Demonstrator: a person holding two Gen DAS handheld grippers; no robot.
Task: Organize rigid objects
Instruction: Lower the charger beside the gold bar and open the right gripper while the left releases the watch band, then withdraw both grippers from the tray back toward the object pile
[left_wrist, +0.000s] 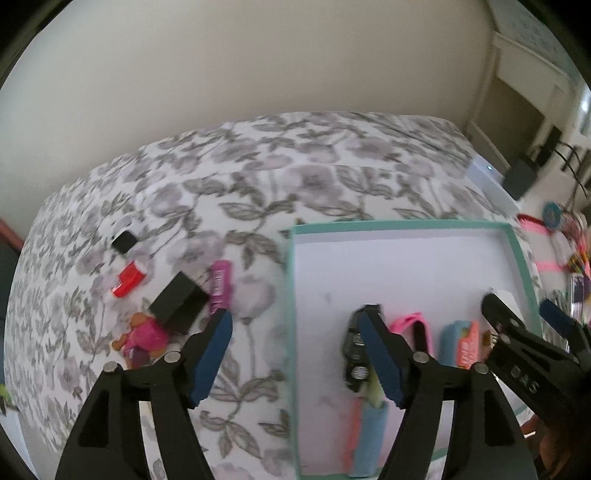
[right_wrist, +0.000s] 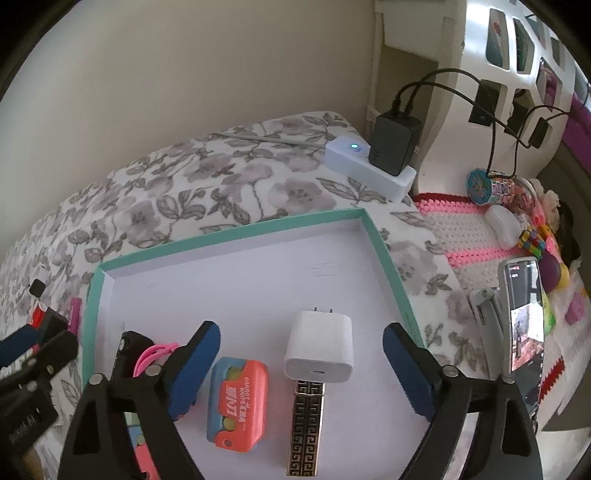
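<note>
A teal-rimmed white tray (left_wrist: 406, 226) (right_wrist: 229, 236) lies on the floral bedspread. In it are a white charger plug (right_wrist: 319, 347), an orange and blue case (right_wrist: 236, 402), a patterned black and gold bar (right_wrist: 306, 428), a black toy car (left_wrist: 356, 354) and a pink clip (right_wrist: 153, 354). My left gripper (left_wrist: 299, 354) is open and empty over the tray's left rim. My right gripper (right_wrist: 301, 369) is open and empty around the charger plug, above it. Left of the tray lie a black box (left_wrist: 179, 301), a pink bar (left_wrist: 220, 286), a red item (left_wrist: 127, 282), a small black block (left_wrist: 123, 242) and a pink toy figure (left_wrist: 146, 336).
A white power strip (right_wrist: 369, 168) with a black adapter (right_wrist: 395, 142) sits at the bed's far corner. A phone on a stand (right_wrist: 524, 321), a pink and white mat (right_wrist: 465, 229) and small toys lie to the right. A wall is behind.
</note>
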